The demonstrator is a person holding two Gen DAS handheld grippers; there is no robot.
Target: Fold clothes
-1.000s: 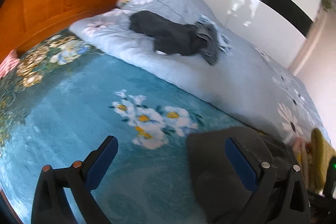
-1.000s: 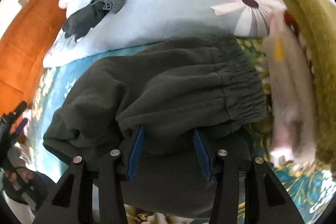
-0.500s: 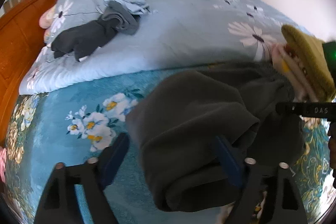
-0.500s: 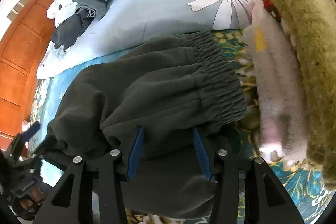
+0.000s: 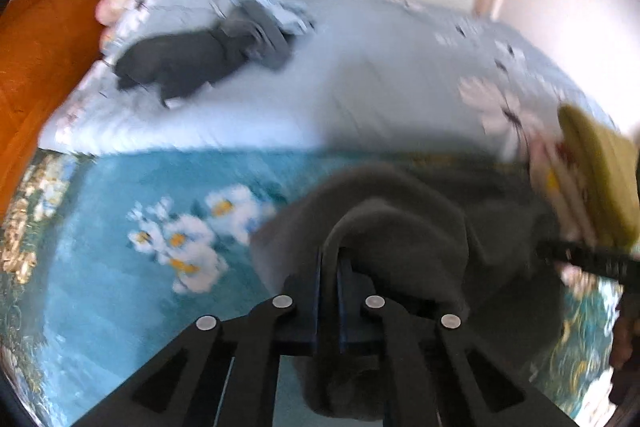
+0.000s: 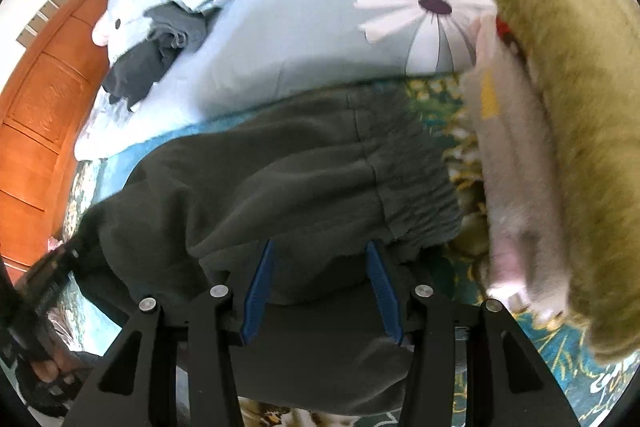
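Dark grey-green fleece: the trousers (image 6: 288, 179) lie bunched on the teal floral blanket (image 5: 120, 267), filling the centre of the right wrist view, with the gathered elastic waistband (image 6: 416, 195) at about 3 o'clock of the heap. In the left wrist view the same garment sits from centre to 5 o'clock, somewhat blurred.

The left gripper (image 5: 329, 279) has its blue-padded jaws drawn close together on a raised fold of the trousers, which arches over the fingertips. The right gripper (image 6: 318, 259) has its jaws at a moderate spread, blue pads (image 6: 256, 291) on either side of a thick fold of the fabric; the cloth covers the tips, and I cannot tell whether they actually pinch it.

At 3 o'clock of the trousers, just beside the waistband, stands a stack of folded items: a pale pink garment (image 6: 512, 163) with an olive fleece garment (image 6: 568, 99) over it. Beyond, toward 12 o'clock, lies a light blue daisy-print duvet (image 6: 320, 19). On it, toward 10 o'clock, rests a crumpled pile of dark clothes (image 5: 192, 59). An orange wooden headboard (image 5: 40, 67) occupies 9 o'clock.
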